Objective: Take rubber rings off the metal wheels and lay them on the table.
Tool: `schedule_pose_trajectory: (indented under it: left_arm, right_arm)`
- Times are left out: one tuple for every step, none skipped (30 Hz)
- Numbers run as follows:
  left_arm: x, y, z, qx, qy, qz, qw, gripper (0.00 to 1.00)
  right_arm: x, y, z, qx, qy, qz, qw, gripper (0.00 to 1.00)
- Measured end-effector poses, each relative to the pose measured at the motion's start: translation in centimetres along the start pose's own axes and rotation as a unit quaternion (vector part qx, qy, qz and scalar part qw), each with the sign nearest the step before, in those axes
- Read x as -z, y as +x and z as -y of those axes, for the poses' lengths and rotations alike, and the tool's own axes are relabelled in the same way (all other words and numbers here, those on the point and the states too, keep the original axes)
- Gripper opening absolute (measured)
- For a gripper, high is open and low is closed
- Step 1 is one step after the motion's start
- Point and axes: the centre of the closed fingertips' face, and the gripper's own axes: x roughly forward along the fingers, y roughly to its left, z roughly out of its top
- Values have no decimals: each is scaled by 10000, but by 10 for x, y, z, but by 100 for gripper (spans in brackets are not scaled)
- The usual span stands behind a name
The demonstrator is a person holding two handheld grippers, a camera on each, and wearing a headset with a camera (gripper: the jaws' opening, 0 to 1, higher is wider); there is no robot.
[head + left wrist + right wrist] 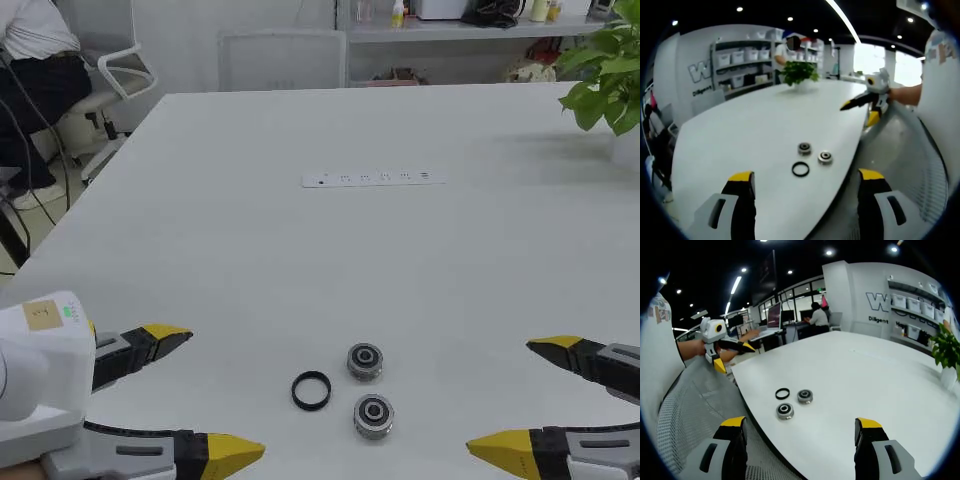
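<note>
My left hand-held gripper (226, 392) and right hand-held gripper (499, 394) hang over the near edge of the broad, matte white bench (300, 250). Both have their yellow-tipped jaws spread wide and grasp nothing.

On the bench between them lies the loose black rubber ring (311, 390), flat and somewhat nearer the left hand-held gripper. The two small round metal wheels (365, 361) (373, 416) sit just beside it on the right hand-held gripper's side, close together but apart from the ring.

Well beyond both hand-held grippers a flat white power strip (373, 179) lies on the bench. A leafy green potted plant (605, 85) stands at the far corner, ahead of the right one.

The room is an office with recessed ceiling spotlights (829, 252) and grey shelving with white storage bins (912, 302). A seated person (35, 50) is off past the left hand-held gripper.

On the wall by the shelving I read "Diligent" (881, 318) under a large letter W, the rest hidden. A tan sticker (42, 314) on the left hand-held gripper's housing carries writing too small to read.
</note>
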Motion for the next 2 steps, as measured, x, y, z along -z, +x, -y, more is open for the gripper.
schedule_pose_trajectory:
  left_arm:
    - [0,0,0,-1,0,1,10000,85]
    - [0,0,0,0,3,0,10000,85]
  right_arm:
    - [0,0,0,1,-2,4,10000,88]
    - [-1,0,0,2,-5,9,10000,88]
